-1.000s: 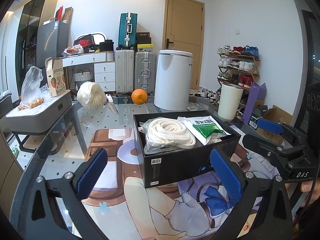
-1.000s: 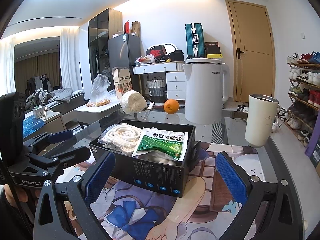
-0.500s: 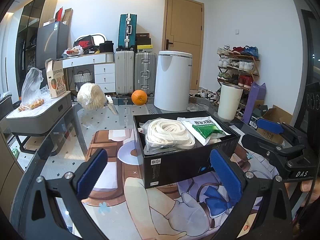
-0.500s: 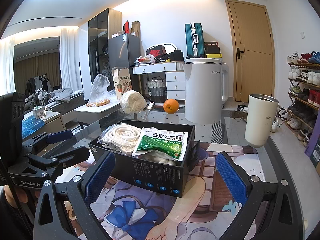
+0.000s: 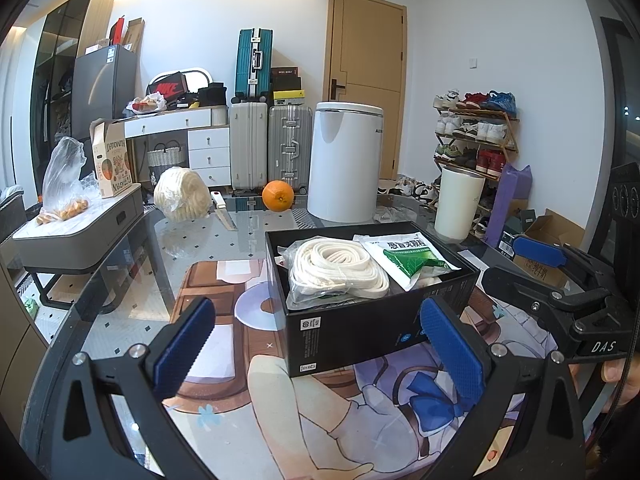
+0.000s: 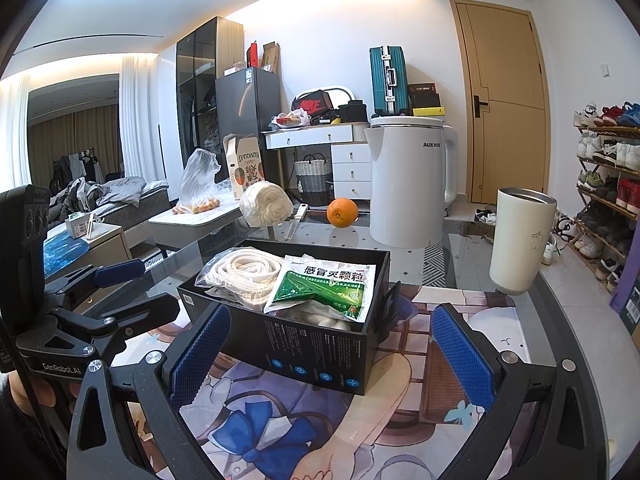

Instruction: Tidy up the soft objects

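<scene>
Both grippers hang spread wide, left gripper (image 5: pixel 318 350) and right gripper (image 6: pixel 330 356), empty before the black box (image 6: pixel 316 356) holding bagged rope (image 5: pixel 340 266)

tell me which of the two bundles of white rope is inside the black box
The flat coil of white rope in a clear bag, beside the green sachet in the black box. The other, a rounder bundle, sits out on the glass table near the orange.
</scene>
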